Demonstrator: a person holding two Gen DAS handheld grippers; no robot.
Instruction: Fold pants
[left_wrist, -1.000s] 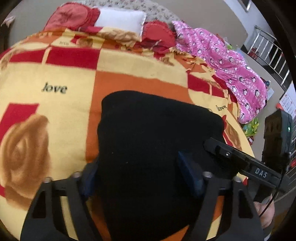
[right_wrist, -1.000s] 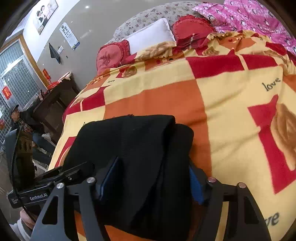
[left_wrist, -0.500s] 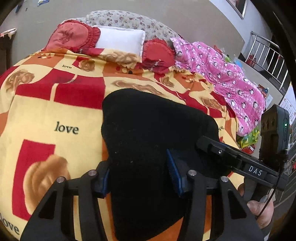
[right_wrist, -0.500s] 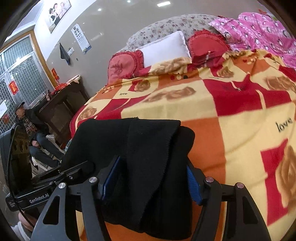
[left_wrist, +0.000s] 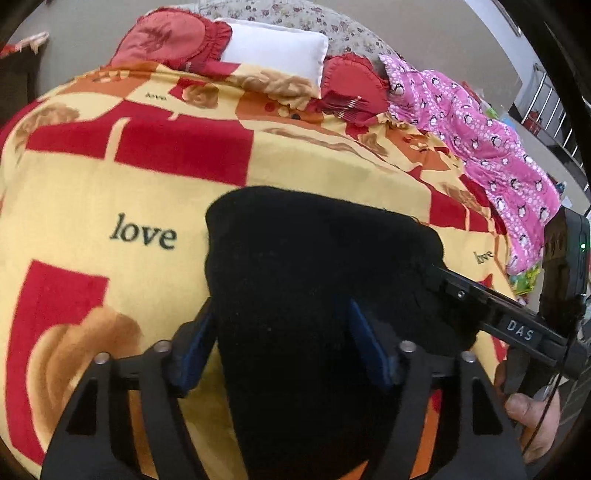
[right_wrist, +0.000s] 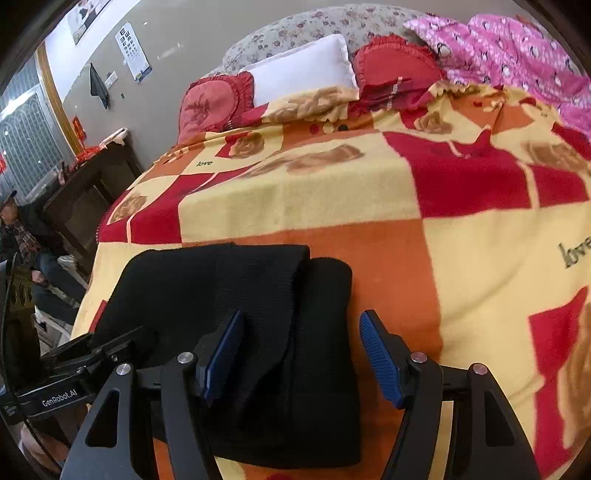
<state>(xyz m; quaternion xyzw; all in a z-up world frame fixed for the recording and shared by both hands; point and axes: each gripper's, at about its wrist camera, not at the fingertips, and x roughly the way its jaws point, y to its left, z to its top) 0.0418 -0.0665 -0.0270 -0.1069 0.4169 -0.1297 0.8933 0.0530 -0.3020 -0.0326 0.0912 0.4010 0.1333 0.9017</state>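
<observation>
Black pants (left_wrist: 317, 280) lie folded into a compact stack on the yellow, red and orange blanket (left_wrist: 147, 184). In the right wrist view the stack (right_wrist: 236, 295) shows layered edges. My left gripper (left_wrist: 280, 343) is open, its blue-padded fingers straddling the near end of the stack. My right gripper (right_wrist: 301, 350) is open, fingers on either side of the stack's near right part, pads clear of the cloth. Each gripper shows at the other's side: the right one (left_wrist: 517, 325) in the left wrist view, the left one (right_wrist: 74, 369) in the right wrist view.
Red pillows (left_wrist: 166, 37) and a white pillow (left_wrist: 273, 51) lie at the head of the bed. A pink patterned garment (left_wrist: 480, 140) lies along the right side. A dark wooden cabinet (right_wrist: 85, 192) and a seated person (right_wrist: 22, 236) are left of the bed.
Both grippers have lowered and drawn back a little from the stack. The right gripper's fingers now stand clear of the cloth. The pants stay folded in place.
</observation>
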